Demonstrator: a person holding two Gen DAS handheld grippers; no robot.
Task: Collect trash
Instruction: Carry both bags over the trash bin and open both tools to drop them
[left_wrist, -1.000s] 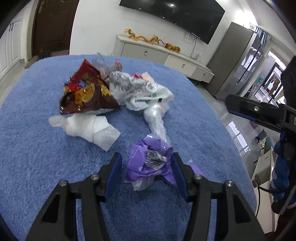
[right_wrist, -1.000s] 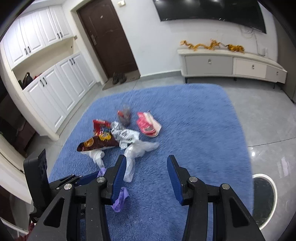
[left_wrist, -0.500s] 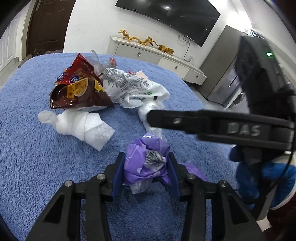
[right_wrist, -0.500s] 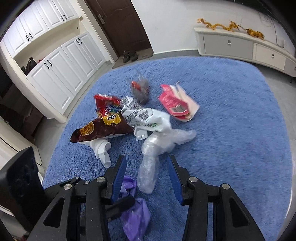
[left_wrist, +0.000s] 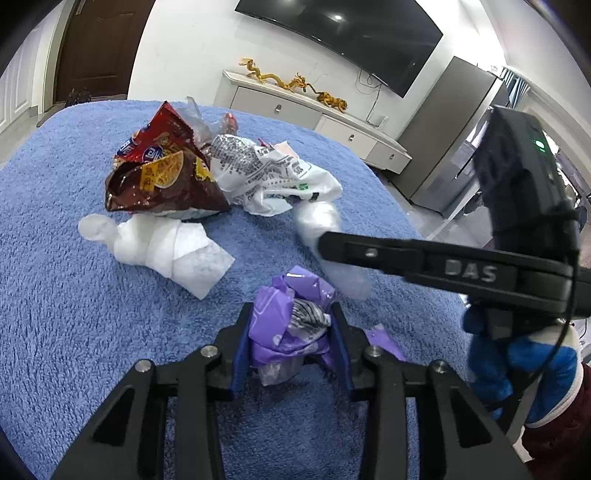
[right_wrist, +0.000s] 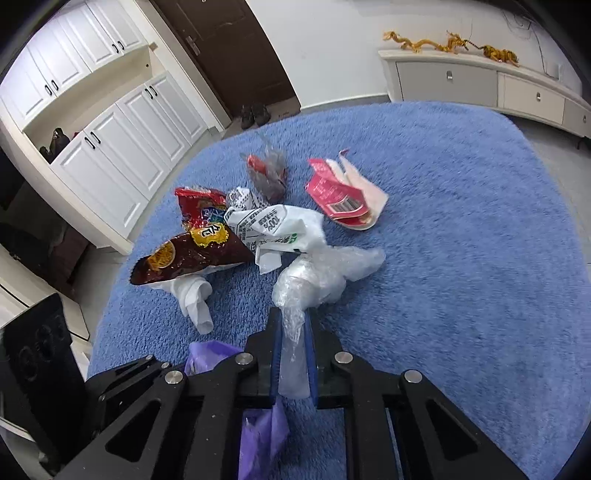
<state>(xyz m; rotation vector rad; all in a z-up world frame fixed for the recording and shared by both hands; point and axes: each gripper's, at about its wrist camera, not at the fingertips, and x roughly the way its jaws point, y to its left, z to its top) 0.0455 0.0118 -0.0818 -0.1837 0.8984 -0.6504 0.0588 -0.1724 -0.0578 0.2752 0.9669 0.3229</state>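
Purple wrapper (left_wrist: 291, 325) pinched, left tongs (left_wrist: 291, 347) | clear bag (right_wrist: 295, 343) pinched, right tongs (right_wrist: 293, 354)

Black gripper (left_wrist: 291, 343) frames (blue-padded jaws)

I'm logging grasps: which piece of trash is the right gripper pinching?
The clear crumpled plastic bag, whose tail runs between the right gripper fingers. The purple wrapper is in the left gripper; the other trash lies loose on the rug.
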